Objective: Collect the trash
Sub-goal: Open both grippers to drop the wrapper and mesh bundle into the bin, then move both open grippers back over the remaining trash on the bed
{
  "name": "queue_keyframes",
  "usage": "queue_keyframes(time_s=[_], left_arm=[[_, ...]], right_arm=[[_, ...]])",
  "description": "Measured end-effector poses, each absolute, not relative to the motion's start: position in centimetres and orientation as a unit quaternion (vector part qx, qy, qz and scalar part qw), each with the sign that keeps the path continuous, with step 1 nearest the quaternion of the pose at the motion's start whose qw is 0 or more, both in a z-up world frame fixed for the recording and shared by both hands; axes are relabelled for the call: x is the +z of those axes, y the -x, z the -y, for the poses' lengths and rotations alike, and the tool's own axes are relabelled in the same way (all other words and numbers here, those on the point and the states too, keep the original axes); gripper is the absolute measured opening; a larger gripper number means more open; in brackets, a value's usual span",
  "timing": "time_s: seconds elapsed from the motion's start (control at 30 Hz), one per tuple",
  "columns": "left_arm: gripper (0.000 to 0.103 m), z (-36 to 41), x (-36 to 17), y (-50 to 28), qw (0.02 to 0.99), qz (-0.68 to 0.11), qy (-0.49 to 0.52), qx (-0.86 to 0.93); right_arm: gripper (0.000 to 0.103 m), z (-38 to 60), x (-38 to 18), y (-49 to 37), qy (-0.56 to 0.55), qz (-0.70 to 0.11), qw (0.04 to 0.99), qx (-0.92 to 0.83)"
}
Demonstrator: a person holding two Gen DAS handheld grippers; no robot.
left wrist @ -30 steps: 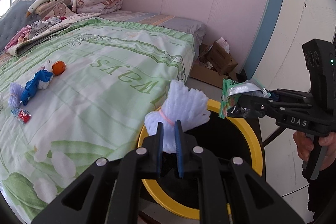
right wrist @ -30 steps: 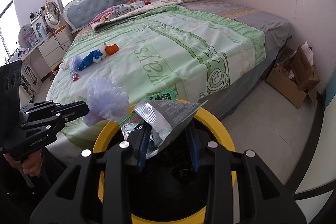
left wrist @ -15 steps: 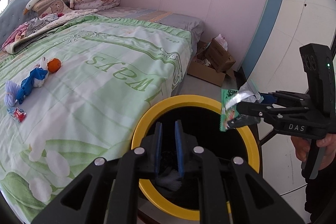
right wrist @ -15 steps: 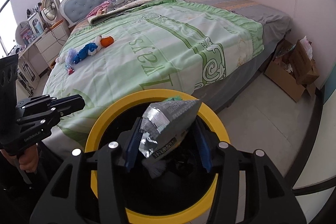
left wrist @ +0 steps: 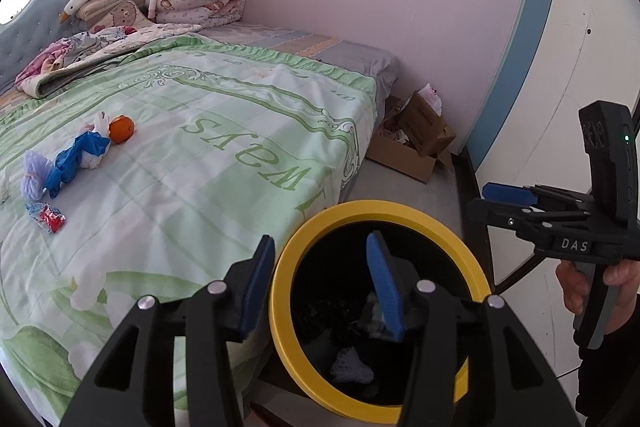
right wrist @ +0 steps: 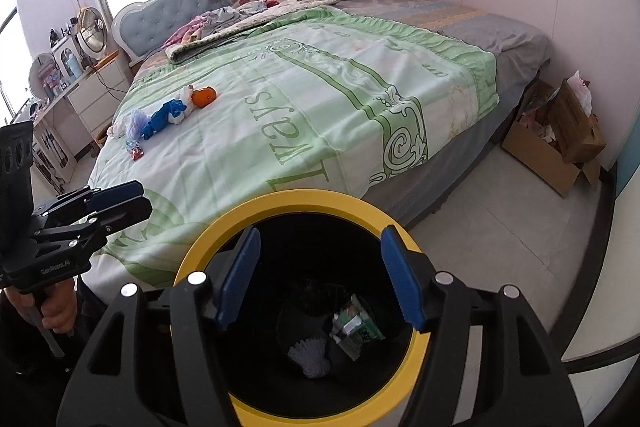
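Since the earlier frames both grippers have let go: the white foam net that the left one pinched and the silver-green snack wrapper that the right one held now lie at the bottom of the bin. The left gripper stands spread wide with nothing between its blue pads, one pad over the bed's near edge and the other over the bin's dark mouth. The right gripper is likewise wide open and empty, both blue pads poised above the bin's opening, inside the line of its yellow rim. In the left wrist view the right gripper shows from the side, just beyond the bin's far rim.

The bin stands on the floor against the foot corner of the bed. Inside it the foam net lies beside the wrapper, touching or nearly so; dark contents around them cannot be made out.

More trash lies on the green blanket toward the bed's far side edge, well apart from the bin: an orange, a blue plastic bag just beside it, a pale purple foam net next to that, and a small red wrapper nearer the bed's edge. A cardboard box sits on the floor by the wall, past the bed's foot.
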State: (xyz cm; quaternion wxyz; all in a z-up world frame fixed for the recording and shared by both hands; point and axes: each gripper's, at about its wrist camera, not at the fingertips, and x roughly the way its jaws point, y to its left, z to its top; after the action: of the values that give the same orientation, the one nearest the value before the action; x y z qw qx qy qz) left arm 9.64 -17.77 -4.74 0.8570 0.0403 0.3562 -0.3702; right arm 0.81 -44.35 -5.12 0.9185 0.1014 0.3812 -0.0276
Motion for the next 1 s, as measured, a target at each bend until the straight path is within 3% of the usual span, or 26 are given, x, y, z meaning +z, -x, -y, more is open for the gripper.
queue_keyframes(time_s=[0.1,0.37,1.0], left_arm=[[0.05,17.3,-4.6,-10.0,0.86,-0.354,-0.037,-0.365],[0.068,14.8,-3.9,-11.4,0.883,-0.334,-0.028,-0.33],[0.081,5.4,-2.5,-17.6,0.921,-0.313,0.012,-0.23]], right_arm=[[0.06,44.4,-4.8,-0.9,-0.104,-0.374,0.921,-0.028],[0.067,43.1,-3.6,-2.7,-0.095,-0.348,0.932,-0.008],[0.076,35.1,-2.6,-14.3,-0.064,-0.337,0.937,0.067]])
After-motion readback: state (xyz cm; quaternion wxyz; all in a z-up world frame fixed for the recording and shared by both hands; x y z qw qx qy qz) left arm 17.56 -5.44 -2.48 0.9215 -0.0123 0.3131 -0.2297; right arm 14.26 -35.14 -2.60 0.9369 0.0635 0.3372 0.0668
